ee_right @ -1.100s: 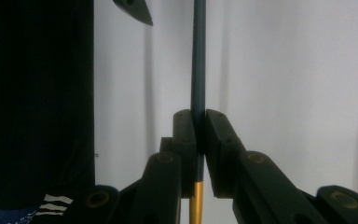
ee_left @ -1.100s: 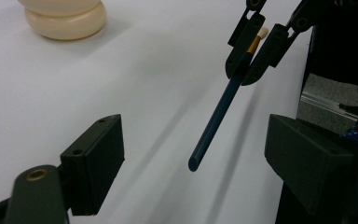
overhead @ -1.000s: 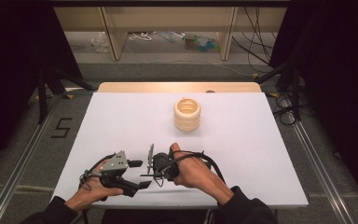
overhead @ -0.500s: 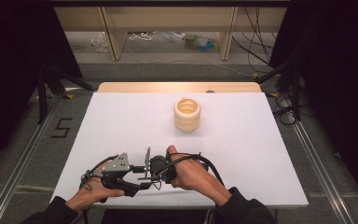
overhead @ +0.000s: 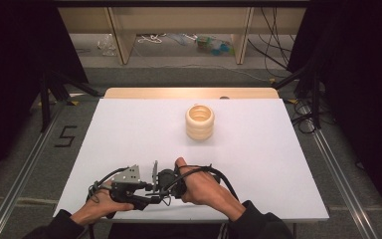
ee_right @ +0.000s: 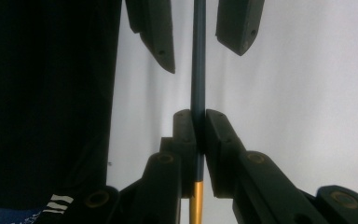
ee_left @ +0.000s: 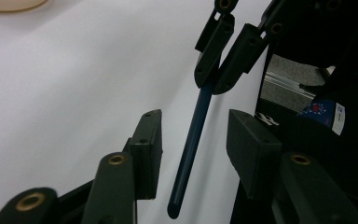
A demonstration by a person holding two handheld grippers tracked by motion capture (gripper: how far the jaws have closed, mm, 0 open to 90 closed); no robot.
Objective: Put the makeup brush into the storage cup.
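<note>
A thin dark blue stick (ee_right: 198, 56) with a gold end (ee_right: 196, 205) is pinched between the shut jaws of my right gripper (ee_right: 198, 114). In the high view the stick (overhead: 154, 172) stands nearly upright at the table's front edge, between the two hands. My left gripper (ee_left: 195, 140) has its jaws on either side of the stick (ee_left: 200, 112). They have just been closing, and a gap still shows on both sides of the stick. In the high view the left gripper (overhead: 149, 189) faces the right gripper (overhead: 158, 181) tip to tip.
A stack of cream rings (overhead: 199, 122) stands on the white table (overhead: 129, 129) past its middle, and its edge shows in the left gripper view (ee_left: 9, 3). A wooden strip (overhead: 189, 93) borders the far edge. Cables trail from both grippers.
The left gripper's jaws have narrowed around the stick. The right gripper with the stick has edged slightly left toward the left gripper.
</note>
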